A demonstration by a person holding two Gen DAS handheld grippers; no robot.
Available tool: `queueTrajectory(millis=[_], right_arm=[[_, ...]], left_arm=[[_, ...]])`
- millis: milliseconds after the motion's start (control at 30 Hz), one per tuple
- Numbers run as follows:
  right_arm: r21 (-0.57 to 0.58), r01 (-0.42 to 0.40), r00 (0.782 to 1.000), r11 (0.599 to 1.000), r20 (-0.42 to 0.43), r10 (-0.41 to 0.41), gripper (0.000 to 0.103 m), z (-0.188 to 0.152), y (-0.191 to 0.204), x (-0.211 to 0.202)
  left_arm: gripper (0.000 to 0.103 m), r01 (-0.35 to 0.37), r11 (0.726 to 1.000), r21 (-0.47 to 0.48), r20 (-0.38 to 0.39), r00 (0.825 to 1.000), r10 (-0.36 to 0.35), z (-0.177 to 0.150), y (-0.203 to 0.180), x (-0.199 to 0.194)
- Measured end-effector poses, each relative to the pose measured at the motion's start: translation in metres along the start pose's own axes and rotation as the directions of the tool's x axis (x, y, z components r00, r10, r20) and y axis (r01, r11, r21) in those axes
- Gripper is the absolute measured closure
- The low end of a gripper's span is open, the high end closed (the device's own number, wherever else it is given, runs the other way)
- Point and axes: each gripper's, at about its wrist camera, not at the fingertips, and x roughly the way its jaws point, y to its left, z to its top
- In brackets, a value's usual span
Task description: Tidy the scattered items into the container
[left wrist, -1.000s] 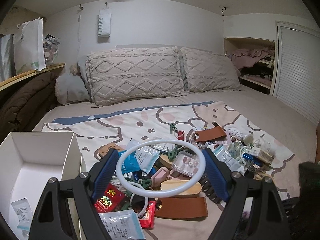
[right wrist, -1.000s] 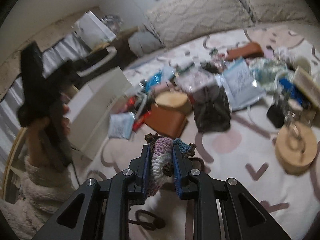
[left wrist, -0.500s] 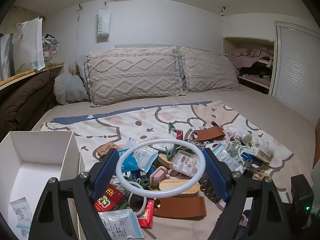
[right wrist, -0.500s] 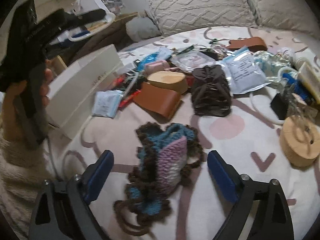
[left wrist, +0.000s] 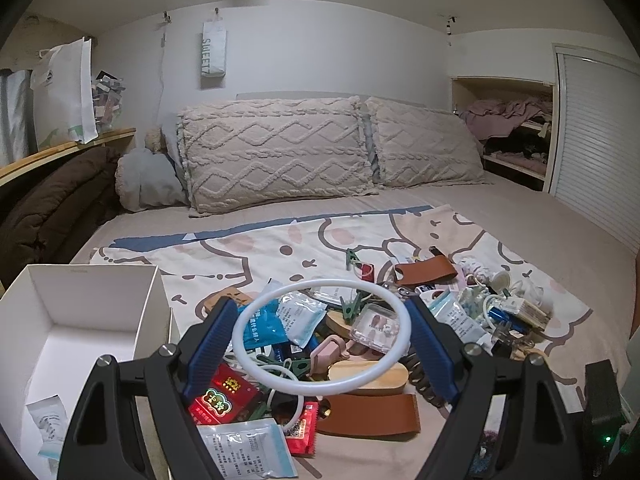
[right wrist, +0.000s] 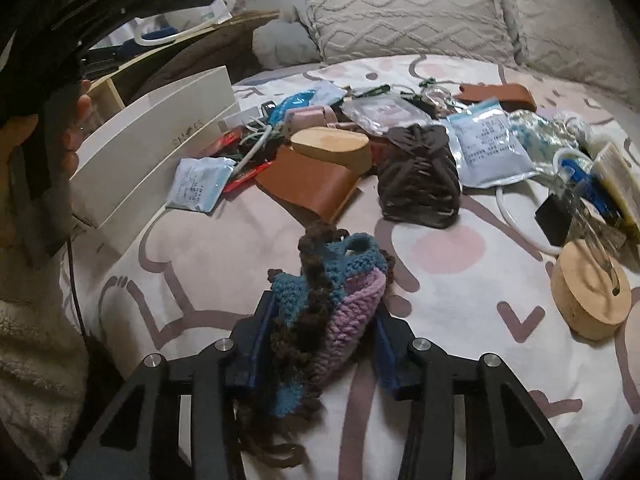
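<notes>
My left gripper [left wrist: 320,336] is shut on a white plastic ring [left wrist: 320,334] and holds it above the pile of small items [left wrist: 360,344] on the bed. The white box [left wrist: 80,320] stands to its left, with a packet [left wrist: 48,424] inside. My right gripper [right wrist: 320,320] is shut on a blue, purple and brown crochet pouch [right wrist: 328,300], low over the printed sheet. In the right wrist view the white box [right wrist: 160,140] stands at the left, and the left gripper with the ring [right wrist: 156,38] shows at the upper left.
The pile holds brown leather pieces [right wrist: 312,188], a wooden block [right wrist: 332,148], a dark knitted pouch [right wrist: 420,184], foil packets [right wrist: 488,144] and a round cork base [right wrist: 588,300]. Two pillows [left wrist: 280,152] lie at the head. A shelf [left wrist: 60,148] runs along the left.
My right gripper, open around the crochet pouch half a second ago, has shut on it again. My left gripper still holds the ring in nearly the same place.
</notes>
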Motion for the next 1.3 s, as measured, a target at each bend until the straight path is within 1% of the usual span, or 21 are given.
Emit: queueTrajectory(millis=[33,100,133,267,567,700,800,967,1133,1300], right_arm=[[-0.001,-0.002,1.0,1.0,0.005,0.002,0.062,0.0,0.0,-0.001],[0.0,-0.006,1.0,1.0,0.016,0.006,0.063,0.002,0.001,-0.003],[0.001,-0.005,1.0,1.0,0.025,0.005,0.067,0.004,0.001,-0.004],[0.014,-0.008,0.998,1.0,0.06,0.007,0.07,0.01,-0.001,-0.009],[0.046,0.017,0.988,0.999,0.151,-0.023,0.072,0.031,-0.007,-0.028],[0.081,0.023,0.981,0.996,0.189,-0.039,0.072,0.042,-0.014,-0.037],[0.104,0.026,0.973,0.994,0.225,-0.049,0.072,0.052,-0.018,-0.045],[0.101,0.04,0.954,0.994,0.291,-0.068,0.072,0.077,-0.019,-0.063],[0.068,0.056,0.932,0.996,0.354,-0.077,0.072,0.102,-0.011,-0.083],[0.028,0.071,0.911,0.997,0.404,-0.076,0.072,0.124,0.002,-0.1]], left_arm=[[0.018,-0.002,1.0,0.001,-0.001,1.0,0.002,0.0,0.0,0.0],[0.018,-0.003,1.0,0.001,-0.001,1.0,0.003,0.0,0.0,0.0],[0.018,-0.004,1.0,0.001,0.0,1.0,0.004,0.0,0.0,0.0],[0.018,-0.01,1.0,-0.002,0.006,1.0,0.01,0.0,0.002,-0.001],[0.018,-0.033,0.999,-0.013,0.023,0.999,0.033,0.002,0.009,-0.008],[0.018,-0.039,0.999,-0.017,0.037,0.999,0.039,0.004,0.011,-0.013],[0.018,-0.041,0.999,-0.023,0.05,0.998,0.042,0.006,0.014,-0.018],[0.018,-0.052,0.998,-0.043,0.074,0.996,0.055,0.01,0.021,-0.027],[0.018,-0.065,0.996,-0.062,0.098,0.993,0.071,0.013,0.03,-0.038],[0.018,-0.1,0.992,-0.075,0.132,0.985,0.109,0.016,0.038,-0.052]])
